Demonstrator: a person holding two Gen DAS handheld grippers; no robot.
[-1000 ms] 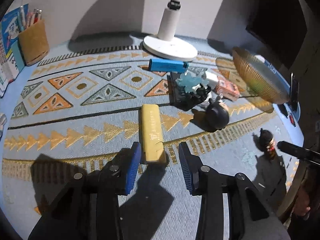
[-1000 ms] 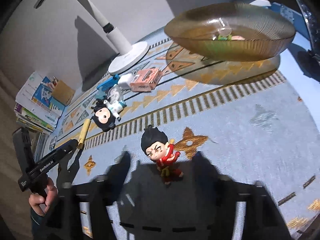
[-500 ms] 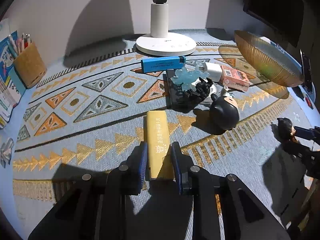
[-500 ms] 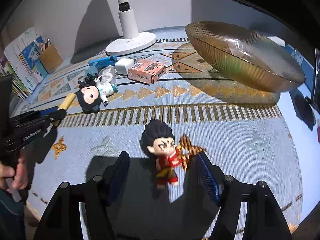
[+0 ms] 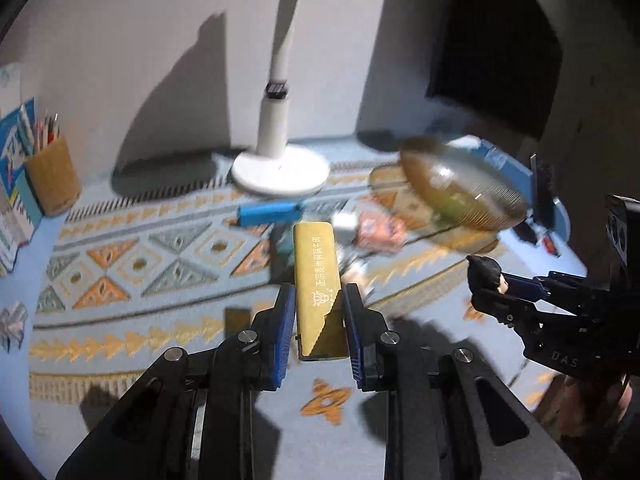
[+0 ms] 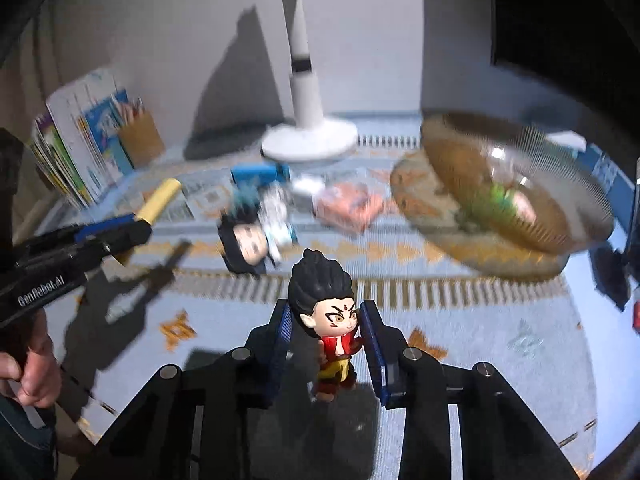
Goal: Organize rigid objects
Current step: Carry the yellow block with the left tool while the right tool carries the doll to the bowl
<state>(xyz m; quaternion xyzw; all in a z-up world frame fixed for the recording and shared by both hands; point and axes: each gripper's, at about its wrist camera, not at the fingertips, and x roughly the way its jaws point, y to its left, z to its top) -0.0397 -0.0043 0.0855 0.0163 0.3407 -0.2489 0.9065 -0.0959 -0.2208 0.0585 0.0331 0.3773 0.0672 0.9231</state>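
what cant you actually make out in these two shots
- Left wrist view: the toys behind the yellow box are hidden by it and smeared by motion blur.
- Right wrist view: the contents of the amber bowl are only green and pink blurs.
- Right wrist view: the figurine stands between the closing jaws of the right gripper; whether its feet are off the mat cannot be told.
- Both views: the lamp head is cut off by the top edge.

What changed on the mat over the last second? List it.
The left gripper shut on the yellow bar and lifted it off the mat. The right gripper is closing on the figurine, now raised too. Lamp, bowl and remaining toys stayed put.
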